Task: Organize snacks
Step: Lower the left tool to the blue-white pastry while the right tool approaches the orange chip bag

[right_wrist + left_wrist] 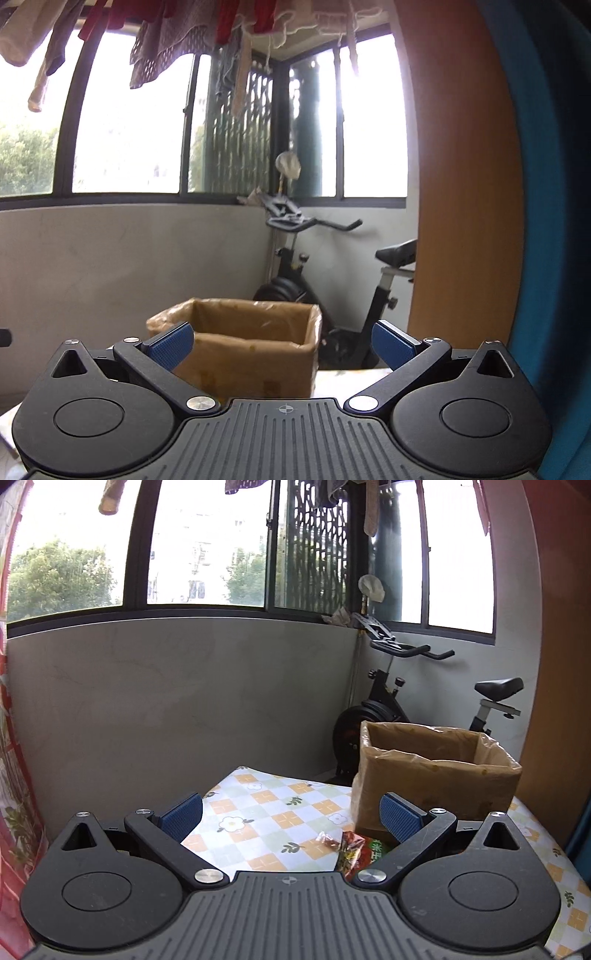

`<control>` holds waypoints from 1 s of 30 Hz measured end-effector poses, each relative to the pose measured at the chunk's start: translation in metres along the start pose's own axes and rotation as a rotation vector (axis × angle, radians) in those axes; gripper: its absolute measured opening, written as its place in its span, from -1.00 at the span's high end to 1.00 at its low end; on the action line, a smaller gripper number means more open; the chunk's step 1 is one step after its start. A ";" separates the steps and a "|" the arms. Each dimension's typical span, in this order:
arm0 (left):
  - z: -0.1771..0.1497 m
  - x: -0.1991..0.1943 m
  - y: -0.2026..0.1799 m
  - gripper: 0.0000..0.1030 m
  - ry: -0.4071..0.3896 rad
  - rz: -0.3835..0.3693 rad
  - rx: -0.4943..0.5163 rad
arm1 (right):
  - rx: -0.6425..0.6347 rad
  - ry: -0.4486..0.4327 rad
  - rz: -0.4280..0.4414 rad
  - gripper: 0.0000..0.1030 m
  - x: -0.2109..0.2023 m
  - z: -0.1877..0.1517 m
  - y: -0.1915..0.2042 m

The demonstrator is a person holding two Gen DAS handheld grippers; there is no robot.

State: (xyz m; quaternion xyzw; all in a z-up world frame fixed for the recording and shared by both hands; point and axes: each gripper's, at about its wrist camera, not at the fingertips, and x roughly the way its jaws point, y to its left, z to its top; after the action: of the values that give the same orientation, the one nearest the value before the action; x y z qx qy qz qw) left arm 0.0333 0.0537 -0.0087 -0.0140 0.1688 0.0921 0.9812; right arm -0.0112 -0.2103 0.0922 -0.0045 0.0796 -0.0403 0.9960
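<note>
Cardboard box (436, 775) beside bare tablecloth (266, 812)

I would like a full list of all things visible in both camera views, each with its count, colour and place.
cardboard box: 1, brown, lined with clear plastic, open top, on the table at the far right.
snack packets: a small pile, red, green and clear wrappers, in front of the box; exact count unclear.
tablecloth: 1, checked orange, green and white with flowers, covers the table.
exercise bike: 1, black, on the floor behind the box.
hanging laundry: several pieces, red, beige and brown, above the windows.
wooden panel: 1, orange-brown, right side.
left gripper: 1, black with blue pads, open, above the table.
right gripper: 1, black with blue pads, open, facing the box.
</note>
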 end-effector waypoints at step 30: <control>-0.111 0.153 -0.015 -0.54 0.621 -0.258 -0.318 | 0.170 0.370 -0.035 -1.00 0.110 -0.154 -0.021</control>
State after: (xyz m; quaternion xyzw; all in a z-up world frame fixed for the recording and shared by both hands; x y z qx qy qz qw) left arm 0.1413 0.0593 -0.1647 -0.2148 0.4390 -0.0157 0.8723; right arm 0.0709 -0.2406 -0.0765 0.0854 0.2574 -0.0644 0.9603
